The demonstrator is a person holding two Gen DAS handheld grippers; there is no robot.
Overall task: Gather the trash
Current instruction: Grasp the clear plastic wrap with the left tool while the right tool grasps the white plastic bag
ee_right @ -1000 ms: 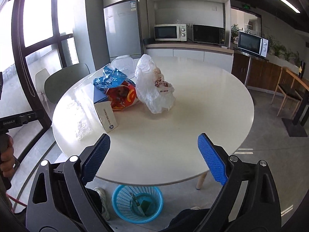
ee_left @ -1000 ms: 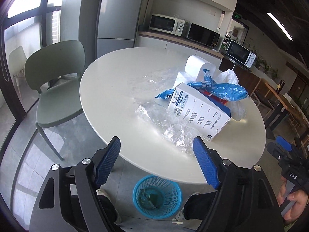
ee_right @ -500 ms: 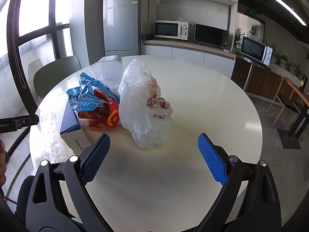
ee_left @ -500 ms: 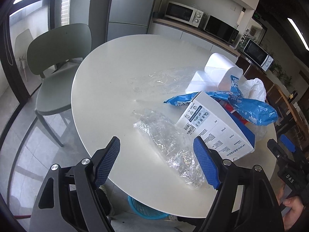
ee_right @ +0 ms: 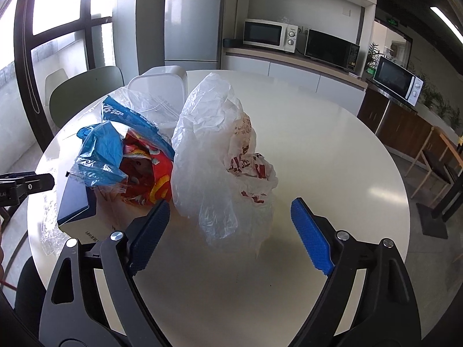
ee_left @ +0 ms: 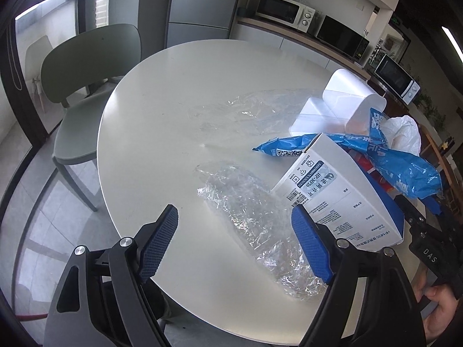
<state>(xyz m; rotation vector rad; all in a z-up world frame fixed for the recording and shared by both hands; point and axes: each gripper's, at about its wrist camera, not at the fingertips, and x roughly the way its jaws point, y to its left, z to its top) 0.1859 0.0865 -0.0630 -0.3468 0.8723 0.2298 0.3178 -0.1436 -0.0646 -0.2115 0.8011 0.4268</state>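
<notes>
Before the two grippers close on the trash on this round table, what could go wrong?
1. The crumpled clear film lies flat near the table edge; the open left gripper may pinch only a corner, or push it off.
2. The white plastic bag, in front of the right gripper whose fingers have just been closing, leans against the red wrapper; pulling it may drag neighbours.

I see a smooth, slightly glossy white table [ee_left: 162,133] carrying crinkled clear plastic film [ee_left: 254,219] and a matt printed cardboard box [ee_left: 338,202]. A shiny blue foil wrapper [ee_left: 399,162] lies on it beside a thin, wrinkled white plastic bag [ee_right: 214,156]. My gripper pads [ee_left: 157,243] look like blue ribbed rubber on matt black plastic.
</notes>
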